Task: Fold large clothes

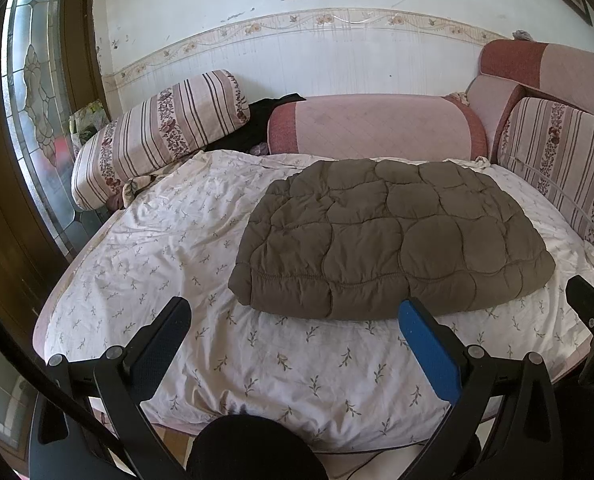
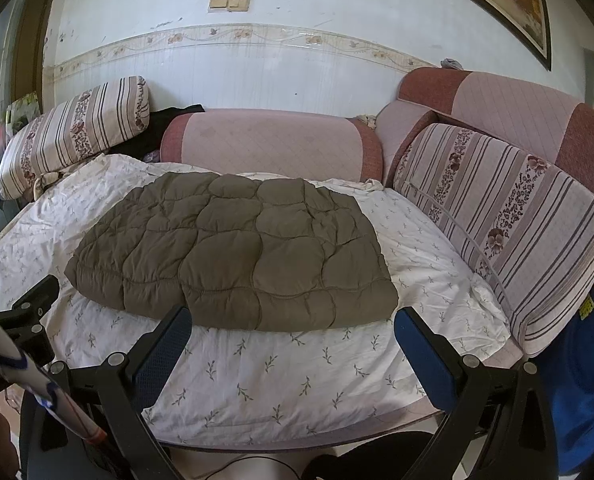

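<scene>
A brown quilted padded jacket [image 1: 389,236] lies folded into a flat rectangle on the white leaf-print sheet [image 1: 169,248] of the bed. It also shows in the right wrist view [image 2: 237,252]. My left gripper [image 1: 297,312] is open and empty, held back from the jacket's near edge, over the sheet. My right gripper [image 2: 293,320] is open and empty, just in front of the jacket's near edge. The right gripper's finger shows at the right edge of the left wrist view [image 1: 593,312]. The left gripper shows at the left of the right wrist view [image 2: 33,300].
A pink cushion [image 1: 377,128] lies along the wall behind the bed. Striped floral pillows stand at the back left [image 1: 161,132] and right [image 2: 509,240]. Dark clothing [image 1: 269,116] lies between pillow and cushion. A glass door [image 1: 37,120] is at left.
</scene>
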### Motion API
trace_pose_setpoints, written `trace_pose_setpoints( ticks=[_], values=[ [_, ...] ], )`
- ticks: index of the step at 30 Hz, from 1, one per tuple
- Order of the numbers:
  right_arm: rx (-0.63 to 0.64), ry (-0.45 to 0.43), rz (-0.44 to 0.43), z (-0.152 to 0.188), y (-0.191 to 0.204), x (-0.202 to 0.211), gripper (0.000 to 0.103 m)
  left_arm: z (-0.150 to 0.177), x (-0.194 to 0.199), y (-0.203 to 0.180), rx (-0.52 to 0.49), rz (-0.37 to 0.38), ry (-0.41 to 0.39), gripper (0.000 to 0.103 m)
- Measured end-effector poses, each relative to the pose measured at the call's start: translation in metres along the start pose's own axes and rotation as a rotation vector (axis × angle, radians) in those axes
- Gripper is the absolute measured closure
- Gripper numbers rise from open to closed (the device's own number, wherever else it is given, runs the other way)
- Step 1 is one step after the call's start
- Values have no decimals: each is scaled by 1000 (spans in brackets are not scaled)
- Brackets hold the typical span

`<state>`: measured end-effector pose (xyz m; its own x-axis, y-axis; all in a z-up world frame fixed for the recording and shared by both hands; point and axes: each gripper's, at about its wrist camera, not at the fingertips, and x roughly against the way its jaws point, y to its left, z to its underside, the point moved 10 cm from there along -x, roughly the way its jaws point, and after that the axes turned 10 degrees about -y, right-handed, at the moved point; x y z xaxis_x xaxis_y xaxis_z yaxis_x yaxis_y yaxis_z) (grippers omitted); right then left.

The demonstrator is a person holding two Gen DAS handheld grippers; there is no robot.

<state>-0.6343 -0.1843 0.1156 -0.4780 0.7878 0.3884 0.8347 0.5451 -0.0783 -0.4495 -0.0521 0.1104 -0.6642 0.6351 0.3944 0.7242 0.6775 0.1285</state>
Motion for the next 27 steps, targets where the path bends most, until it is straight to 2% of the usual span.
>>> trace_pose_setpoints(
  ticks=[12,27],
  values=[
    [2,-2,0,0,-1,1,0,-2,2,1,3,-1,-7,0],
    [12,-77,-6,-16,-2,42,0,-29,50,6,31,-16,-107,0]
  ],
)
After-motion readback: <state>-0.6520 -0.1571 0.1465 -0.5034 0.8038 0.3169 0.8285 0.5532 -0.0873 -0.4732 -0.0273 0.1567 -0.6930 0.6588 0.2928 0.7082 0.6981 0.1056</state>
